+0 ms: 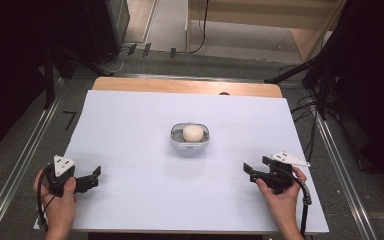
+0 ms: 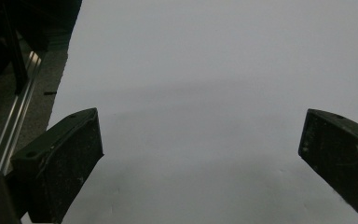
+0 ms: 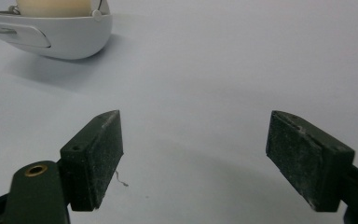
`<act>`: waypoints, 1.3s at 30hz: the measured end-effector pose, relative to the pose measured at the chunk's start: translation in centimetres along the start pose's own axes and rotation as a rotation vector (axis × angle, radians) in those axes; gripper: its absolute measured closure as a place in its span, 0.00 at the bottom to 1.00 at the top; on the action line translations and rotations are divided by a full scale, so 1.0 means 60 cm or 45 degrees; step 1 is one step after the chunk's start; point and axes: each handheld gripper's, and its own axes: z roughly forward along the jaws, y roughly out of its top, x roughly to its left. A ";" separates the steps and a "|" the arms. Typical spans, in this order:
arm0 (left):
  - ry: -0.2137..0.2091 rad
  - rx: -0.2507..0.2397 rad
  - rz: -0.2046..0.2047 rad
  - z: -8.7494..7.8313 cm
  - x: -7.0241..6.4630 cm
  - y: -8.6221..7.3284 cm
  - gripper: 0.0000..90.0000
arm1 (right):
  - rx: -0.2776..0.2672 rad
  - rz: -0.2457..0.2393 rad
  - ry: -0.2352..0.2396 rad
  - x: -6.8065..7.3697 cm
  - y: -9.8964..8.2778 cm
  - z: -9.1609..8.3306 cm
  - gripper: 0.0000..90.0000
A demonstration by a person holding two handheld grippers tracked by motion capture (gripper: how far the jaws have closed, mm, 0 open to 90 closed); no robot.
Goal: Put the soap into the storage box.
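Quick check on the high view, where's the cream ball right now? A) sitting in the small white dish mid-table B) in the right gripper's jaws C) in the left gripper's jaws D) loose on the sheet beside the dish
A: the cream ball sits inside the small white dish at mid-table, while the left gripper and right gripper rest apart near the table's front corners, jaws open and holding nothing.

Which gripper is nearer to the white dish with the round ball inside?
The right gripper is somewhat nearer, to the dish's near right. The left gripper sits farther off, to its near left. Neither touches it.
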 end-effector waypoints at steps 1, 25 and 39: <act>-0.004 -0.008 -0.004 0.000 0.000 0.000 0.00 | -0.003 0.005 0.001 -0.003 -0.002 -0.003 0.21; -0.025 -0.102 0.017 -0.013 -0.001 -0.006 0.00 | -0.030 0.080 -0.043 -0.081 -0.056 -0.078 0.18; -0.051 -0.145 -0.012 -0.018 0.005 -0.009 0.00 | -0.047 0.087 -0.124 -0.121 -0.076 -0.118 0.15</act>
